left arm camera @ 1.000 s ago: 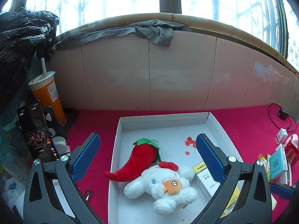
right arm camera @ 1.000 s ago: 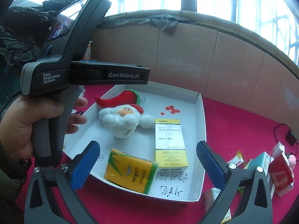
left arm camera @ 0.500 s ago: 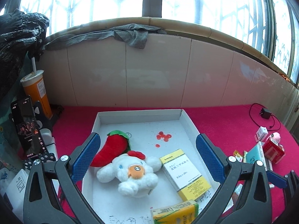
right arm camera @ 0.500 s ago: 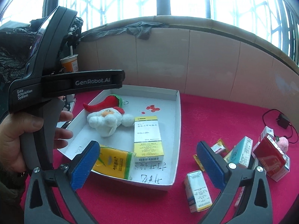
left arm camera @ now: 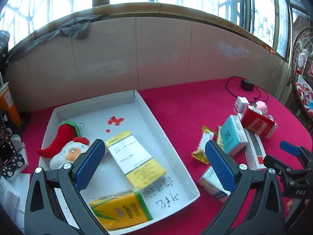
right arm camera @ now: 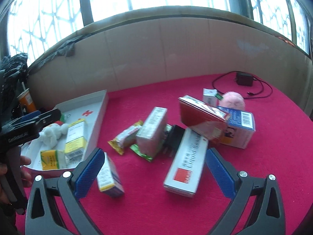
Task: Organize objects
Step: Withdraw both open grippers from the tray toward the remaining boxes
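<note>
A white tray [left arm camera: 172, 156] on the red cloth holds a chili plush [left arm camera: 62, 137], a white plush toy [left arm camera: 66, 154], a yellow-and-white box [left arm camera: 137, 156] and a yellow tissue pack [left arm camera: 121, 209]. My left gripper [left arm camera: 154, 164] is open and empty above the tray's right side. My right gripper [right arm camera: 154, 168] is open and empty above a pile of loose items: a long white box [right arm camera: 185, 164], a red box [right arm camera: 203, 119], a pale box [right arm camera: 152, 131], a small box [right arm camera: 109, 176] and snack packets [right arm camera: 125, 137]. The tray also shows in the right wrist view [right arm camera: 97, 125].
A blue box [right arm camera: 238, 129], a pink fluffy ball [right arm camera: 232, 99] and a small white box [right arm camera: 209, 96] lie behind the pile. A black charger and cable [right arm camera: 244, 80] sit near the tiled wall. An orange cup [left arm camera: 7, 103] and a phone stand [left arm camera: 7, 152] are left of the tray.
Both grippers have swung to the right. The tray has slid left in both views and the pile of loose boxes has come under the right gripper. Both stay open.
</note>
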Demonstrator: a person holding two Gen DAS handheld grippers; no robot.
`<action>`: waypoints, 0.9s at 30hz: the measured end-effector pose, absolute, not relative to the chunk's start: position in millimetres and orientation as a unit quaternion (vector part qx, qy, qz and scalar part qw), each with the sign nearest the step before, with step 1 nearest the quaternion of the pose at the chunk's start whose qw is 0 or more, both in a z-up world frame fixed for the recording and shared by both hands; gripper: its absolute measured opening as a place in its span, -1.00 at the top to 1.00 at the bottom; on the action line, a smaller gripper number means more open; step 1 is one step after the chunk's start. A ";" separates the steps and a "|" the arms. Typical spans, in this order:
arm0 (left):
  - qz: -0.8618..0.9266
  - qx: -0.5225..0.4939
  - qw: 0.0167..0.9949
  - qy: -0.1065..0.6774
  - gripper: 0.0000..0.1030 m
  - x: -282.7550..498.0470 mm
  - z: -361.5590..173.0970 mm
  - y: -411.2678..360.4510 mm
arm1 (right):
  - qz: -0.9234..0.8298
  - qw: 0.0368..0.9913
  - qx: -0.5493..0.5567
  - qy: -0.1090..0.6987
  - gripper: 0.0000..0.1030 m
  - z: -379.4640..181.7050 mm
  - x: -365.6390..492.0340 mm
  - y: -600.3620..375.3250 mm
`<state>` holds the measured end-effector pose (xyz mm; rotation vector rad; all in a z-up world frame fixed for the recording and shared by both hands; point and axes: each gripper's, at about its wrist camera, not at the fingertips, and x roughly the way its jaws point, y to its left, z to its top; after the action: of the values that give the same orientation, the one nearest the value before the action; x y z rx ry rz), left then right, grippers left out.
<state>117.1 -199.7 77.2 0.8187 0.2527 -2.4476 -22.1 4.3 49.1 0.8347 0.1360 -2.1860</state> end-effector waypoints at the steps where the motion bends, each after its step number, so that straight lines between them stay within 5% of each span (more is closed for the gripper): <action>1: -0.910 0.311 0.260 0.089 -1.00 112.8 74.4 -192.8 | -0.858 0.385 0.336 0.050 -1.00 45.8 -26.8 9.7; 18: -0.929 0.325 0.099 0.147 -0.99 117.5 37.6 -113.7 | -0.858 0.350 0.377 -0.006 -1.00 15.3 -55.8 48.1; 27: -0.917 0.352 0.097 0.164 -1.00 85.2 23.3 -123.5 | -0.856 0.352 0.378 0.006 -1.00 14.6 -51.5 41.8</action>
<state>85.2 -123.5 23.3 1.0417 0.4850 -2.7146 -51.5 41.8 14.6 0.9790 0.0159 -2.2159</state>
